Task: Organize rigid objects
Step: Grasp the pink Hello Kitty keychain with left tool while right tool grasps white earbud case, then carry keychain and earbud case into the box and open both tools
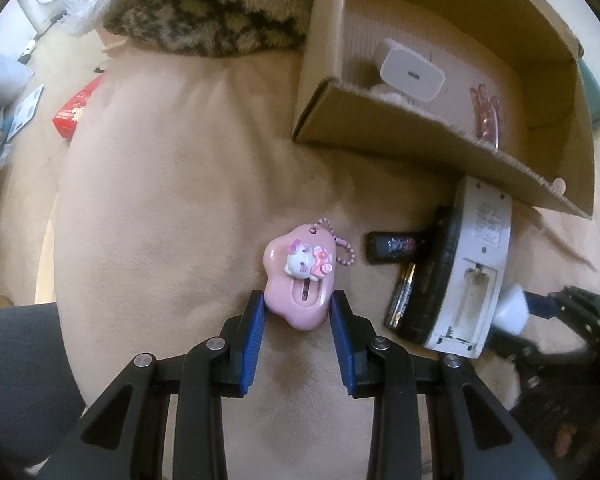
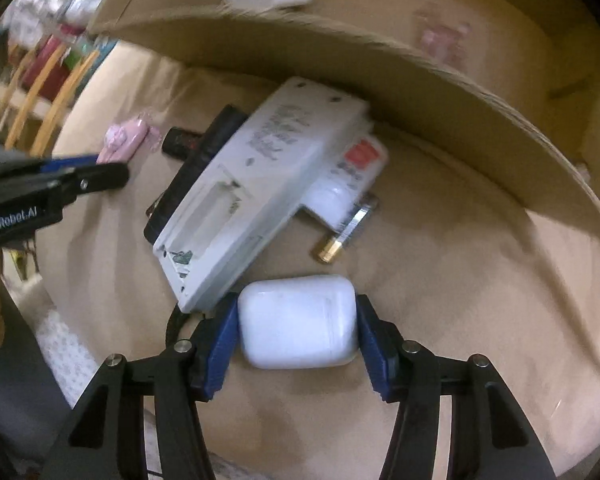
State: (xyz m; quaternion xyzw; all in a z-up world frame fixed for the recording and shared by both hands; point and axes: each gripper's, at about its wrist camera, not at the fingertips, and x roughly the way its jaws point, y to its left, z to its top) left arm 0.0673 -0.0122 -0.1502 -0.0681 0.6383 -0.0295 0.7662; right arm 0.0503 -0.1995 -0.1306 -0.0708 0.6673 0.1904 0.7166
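**Claws Closed on Two Small Items Beside the Cardboard Box**

Left gripper (image 1: 298, 308) set around the lower end of a pink cloud-shaped charm (image 1: 299, 280), blue pads against both its sides, gripping it on the beige blanket (image 1: 160, 200). Charm topped with a white cat figure and trailing a pink bead chain. Just right of it, a small black tube (image 1: 392, 247), a gold-and-black battery (image 1: 401, 296) and a black remote (image 1: 436, 276) lying alongside a white remote (image 1: 474, 276) turned back-up with its battery bay uncovered.

Right gripper (image 2: 297, 322) clamped on a white earbud case (image 2: 298, 320), pads pressed to both short ends, the case held just at the near corner of the white remote. Whether touching the blanket or lifted clear, cannot tell. Past the remote, a white packet with a red label (image 2: 356, 164) and a second battery (image 2: 336, 242), gold tip toward the camera.

Open cardboard box (image 1: 380, 128) resting on the blanket beyond all these, with a white charger block (image 1: 412, 72) and a pink hair clip (image 1: 486, 114) inside. Box wall close over the far end of the white remote.
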